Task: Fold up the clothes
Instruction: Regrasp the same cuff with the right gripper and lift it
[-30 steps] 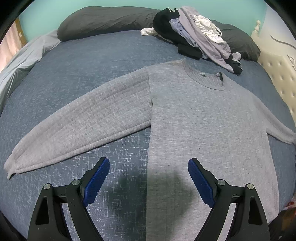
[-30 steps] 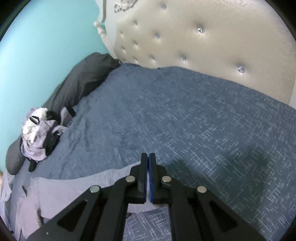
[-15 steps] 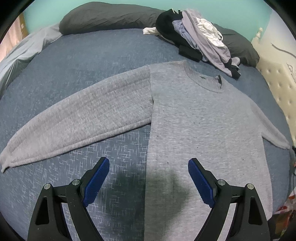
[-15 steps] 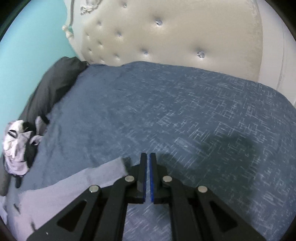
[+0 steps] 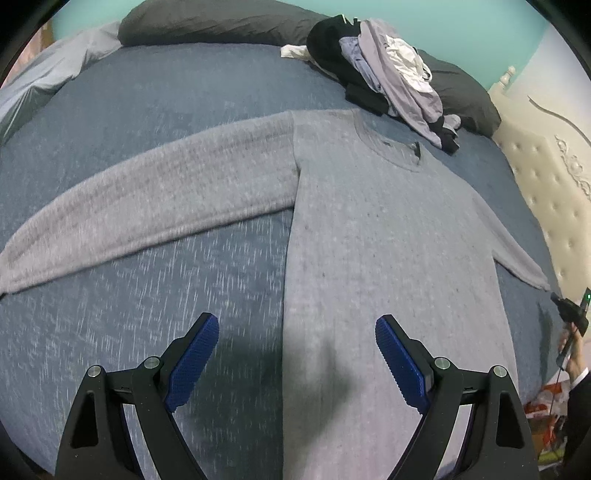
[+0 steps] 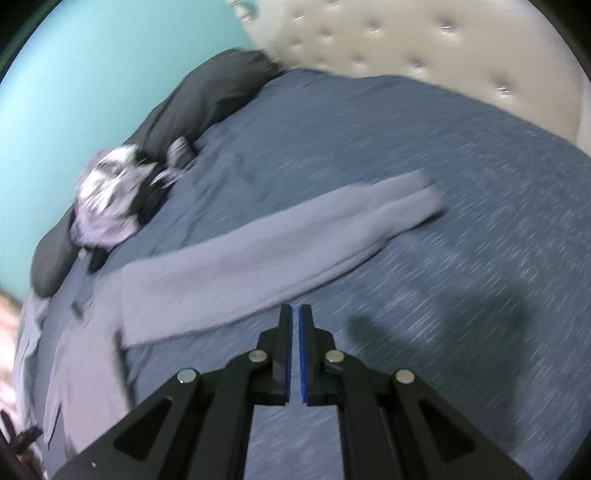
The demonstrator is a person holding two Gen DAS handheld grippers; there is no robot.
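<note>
**Sweater spread flat, both grippers above the bed**

A grey sweater [image 5: 388, 236] lies face up on the blue bedspread [image 5: 147, 295], both sleeves stretched out to the sides. In the left wrist view its body fills the centre and runs toward 6 o'clock, one sleeve reaching out to 9 o'clock, the other tapering off at 3 o'clock. The left gripper [image 5: 297, 362] hangs over the lower body of the sweater with its jaws wide apart, holding nothing; its shadow falls on the cloth between them. The right gripper [image 6: 294, 354] has its jaws nearly together with a thin gap, nothing between them, above bare bedspread just past a sleeve [image 6: 280, 251] that lies from 9 toward 2 o'clock in that blurred view. A pile of clothes [image 5: 391, 74] sits on dark pillows [image 5: 207, 22] at 12 to 1 o'clock. A tufted headboard [image 5: 546, 192] stands at 3 o'clock
</note>
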